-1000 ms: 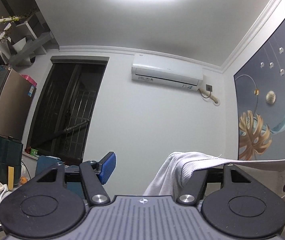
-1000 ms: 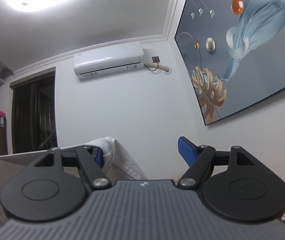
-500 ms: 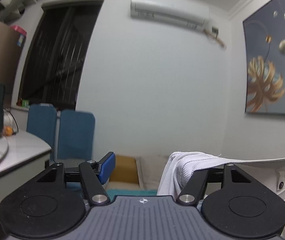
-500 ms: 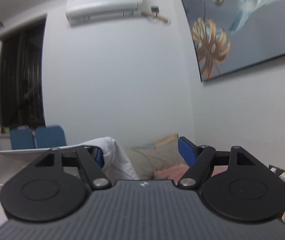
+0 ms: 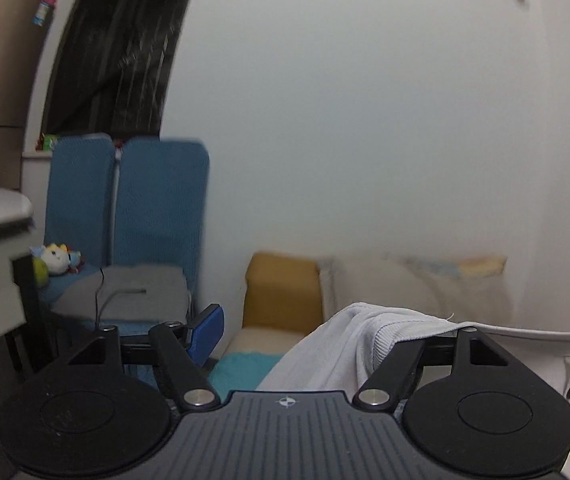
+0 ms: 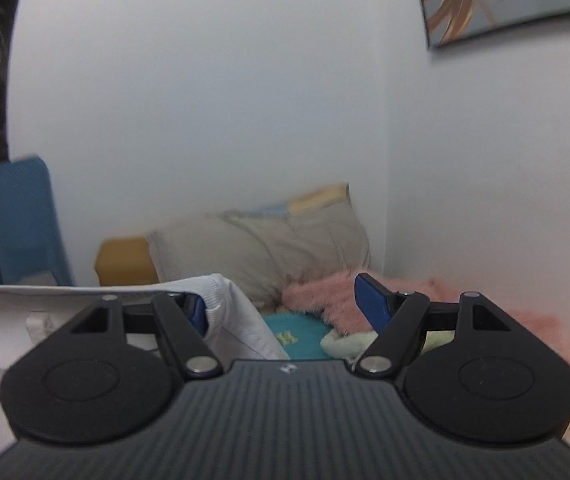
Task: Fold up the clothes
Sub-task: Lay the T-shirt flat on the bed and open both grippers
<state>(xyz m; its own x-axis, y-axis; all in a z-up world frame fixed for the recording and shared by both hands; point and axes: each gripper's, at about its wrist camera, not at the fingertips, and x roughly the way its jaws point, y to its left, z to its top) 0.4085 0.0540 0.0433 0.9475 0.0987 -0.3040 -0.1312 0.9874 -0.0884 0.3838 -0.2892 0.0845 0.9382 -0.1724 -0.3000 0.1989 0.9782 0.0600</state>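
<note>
Left claw (image 5: 309, 332): wide open, white garment (image 5: 341, 344) draped over right finger.
Right claw (image 6: 285, 300): wide open, garment hem (image 6: 221, 300) hooked on left finger.
Between claws: hem stretched taut.

left gripper (image 5: 285, 328): I hold it about level, jaws spread wide, white garment (image 5: 349, 344) draped over its right finger | right gripper (image 6: 281, 308): I hold it about level, jaws spread wide, the same cloth hooked on its left finger
</note>
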